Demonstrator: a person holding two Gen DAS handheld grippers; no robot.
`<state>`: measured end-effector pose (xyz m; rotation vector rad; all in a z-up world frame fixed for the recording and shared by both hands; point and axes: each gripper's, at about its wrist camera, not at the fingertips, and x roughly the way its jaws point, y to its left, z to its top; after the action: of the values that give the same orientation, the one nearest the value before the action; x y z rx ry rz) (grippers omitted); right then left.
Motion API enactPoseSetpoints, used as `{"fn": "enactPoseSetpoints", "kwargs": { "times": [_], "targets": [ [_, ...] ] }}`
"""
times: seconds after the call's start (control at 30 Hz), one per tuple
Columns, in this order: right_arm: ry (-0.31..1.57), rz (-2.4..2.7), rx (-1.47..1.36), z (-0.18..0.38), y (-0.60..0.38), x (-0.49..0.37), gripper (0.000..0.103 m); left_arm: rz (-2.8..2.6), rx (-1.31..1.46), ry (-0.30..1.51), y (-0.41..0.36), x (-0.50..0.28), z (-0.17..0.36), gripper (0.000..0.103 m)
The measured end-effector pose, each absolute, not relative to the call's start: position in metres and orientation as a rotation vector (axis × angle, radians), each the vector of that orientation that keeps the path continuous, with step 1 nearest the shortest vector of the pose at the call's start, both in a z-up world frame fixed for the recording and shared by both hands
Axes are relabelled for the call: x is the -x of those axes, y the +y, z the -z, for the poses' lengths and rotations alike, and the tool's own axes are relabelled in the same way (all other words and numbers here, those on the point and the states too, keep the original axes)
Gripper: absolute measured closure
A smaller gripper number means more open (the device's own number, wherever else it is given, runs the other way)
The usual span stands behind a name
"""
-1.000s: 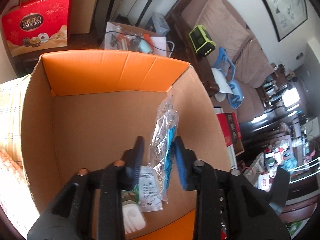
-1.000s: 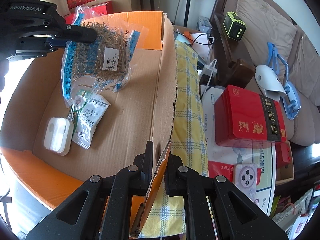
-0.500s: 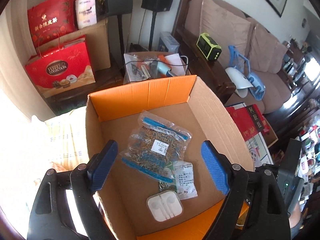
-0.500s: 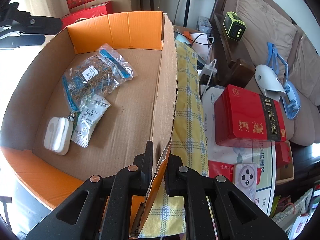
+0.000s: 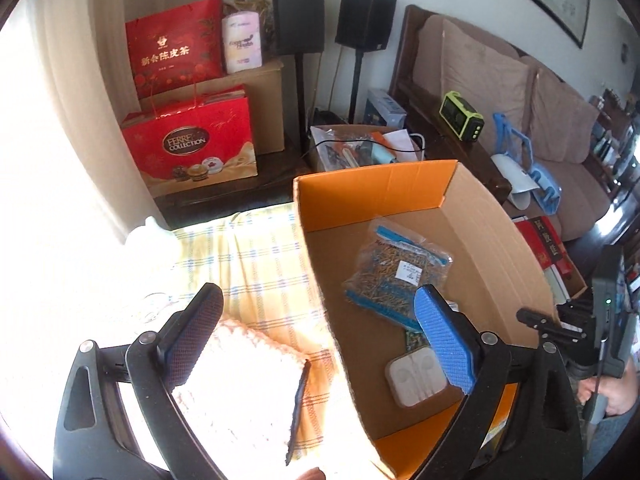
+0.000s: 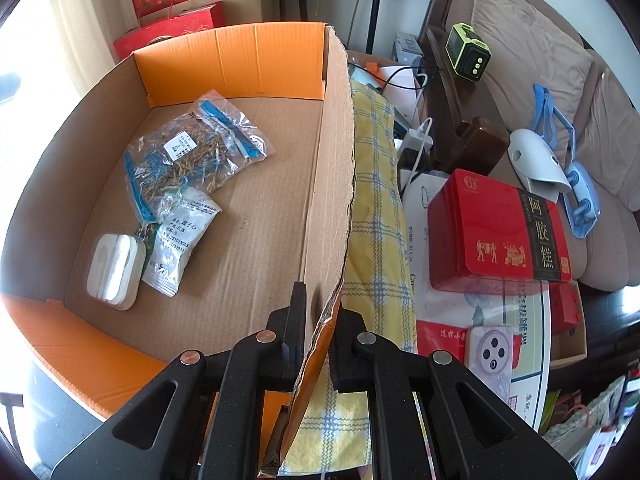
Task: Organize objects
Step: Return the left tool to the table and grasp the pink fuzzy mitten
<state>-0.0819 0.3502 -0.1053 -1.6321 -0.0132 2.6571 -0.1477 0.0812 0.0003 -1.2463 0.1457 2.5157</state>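
Note:
An open cardboard box (image 5: 372, 188) with orange flaps holds a clear bag of dried herbs (image 5: 394, 276), a small white sachet (image 6: 180, 236) and a white earphone case (image 5: 416, 376). My left gripper (image 5: 316, 296) hangs above the box's left wall with its jaws opening. Nothing is gripped between them. The herb bag (image 6: 192, 152) lies flat on the box floor, its lower corner over the sachet. My right gripper (image 6: 320, 308) is shut on the torn top edge of the box's right wall (image 6: 332, 184).
A yellow checked cloth (image 5: 256, 264) lies under the box, and a pale knitted pad (image 5: 240, 380) lies on it left of the box. Right of the box sits a red tin (image 6: 496, 228). Red gift bags (image 5: 188, 148), speakers and a sofa stand behind.
My left gripper let go of the herb bag, which now lies in the box. It opened wide, rose and drew back to the left. The right gripper kept still on the wall.

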Motion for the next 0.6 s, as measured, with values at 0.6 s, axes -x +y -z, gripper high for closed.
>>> {"fn": "enactPoseSetpoints", "kwargs": {
  "times": [0.6],
  "targets": [
    [-0.014,-2.656,1.632,0.105,0.349,0.082,0.094,-2.630,1.527,-0.078,-0.059,0.138,0.080,0.006]
  ]
}}
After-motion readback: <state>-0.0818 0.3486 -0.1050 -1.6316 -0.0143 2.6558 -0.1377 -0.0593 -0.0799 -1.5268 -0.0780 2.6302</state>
